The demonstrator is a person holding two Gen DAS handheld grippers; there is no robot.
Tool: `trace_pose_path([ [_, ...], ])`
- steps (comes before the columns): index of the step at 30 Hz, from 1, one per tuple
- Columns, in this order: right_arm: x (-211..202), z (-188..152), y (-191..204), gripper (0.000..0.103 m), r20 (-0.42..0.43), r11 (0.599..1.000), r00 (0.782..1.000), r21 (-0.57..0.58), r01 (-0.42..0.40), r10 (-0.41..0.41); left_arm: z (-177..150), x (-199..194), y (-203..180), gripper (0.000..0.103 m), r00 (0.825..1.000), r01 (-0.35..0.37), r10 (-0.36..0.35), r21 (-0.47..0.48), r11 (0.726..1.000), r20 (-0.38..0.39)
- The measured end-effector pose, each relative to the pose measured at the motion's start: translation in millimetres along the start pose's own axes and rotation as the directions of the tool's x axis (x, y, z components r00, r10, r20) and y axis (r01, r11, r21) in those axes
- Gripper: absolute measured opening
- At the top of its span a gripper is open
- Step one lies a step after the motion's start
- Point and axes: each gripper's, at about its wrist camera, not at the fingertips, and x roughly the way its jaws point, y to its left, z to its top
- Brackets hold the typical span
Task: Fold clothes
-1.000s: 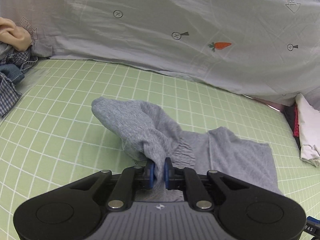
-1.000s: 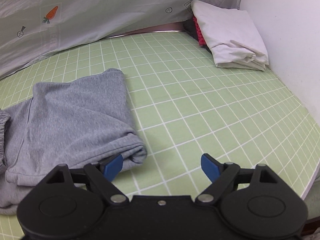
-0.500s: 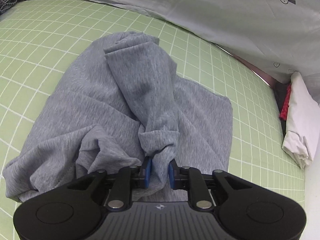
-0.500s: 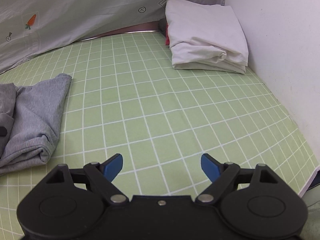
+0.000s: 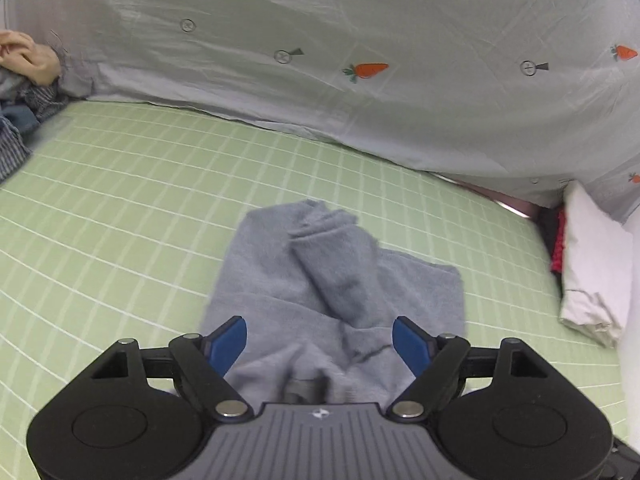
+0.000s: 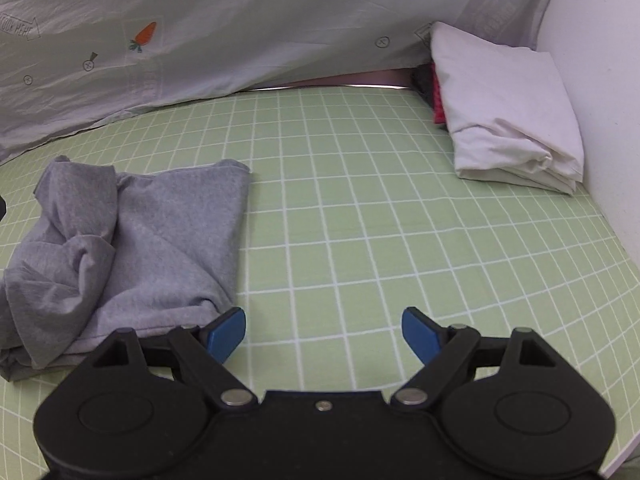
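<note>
Grey knit garment (image 5: 340, 300) lies rumpled on green grid-pattern tabletop (image 5: 120, 216), one fold bunched along its top. Left claw (image 5: 320, 340) hovers over garment's near edge, blue pads spreading wider, cloth beneath them, not gripped. Right claw (image 6: 324, 330) gapes wide over bare grid, just right of garment's corner. Folded white cloth (image 6: 504, 116) sits by wall; carrot-print sheet (image 5: 360, 60) hangs behind.

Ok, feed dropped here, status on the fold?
Left tongs opening, off the cloth. Right tongs open, empty. Crumpled grey knit garment lying loose on green grid mat. Nothing in the way.
</note>
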Motion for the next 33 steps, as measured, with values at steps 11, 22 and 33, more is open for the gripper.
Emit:
trace_pose_path([
  [11,12.6,23.5,106.9,0.086,0.037,0.992,0.993,-0.054,-0.112,0.114,0.4,30.1,98.6,0.081,0.988,-0.077,0.067,-0.065,0.995,-0.138],
  [22,67.2,42.9,177.3,0.078,-0.06,0.978,0.986,-0.132,-0.162,0.155,47.7,89.3,114.5,0.081,0.982,-0.057,0.048,-0.043,0.997,-0.181],
  [33,37.3,64.8,161.8,0.01,0.027,0.938,0.956,-0.203,-0.282,0.293,36.5,100.5,104.6,0.081,0.978,-0.026,0.022,-0.016,1.0,-0.206],
])
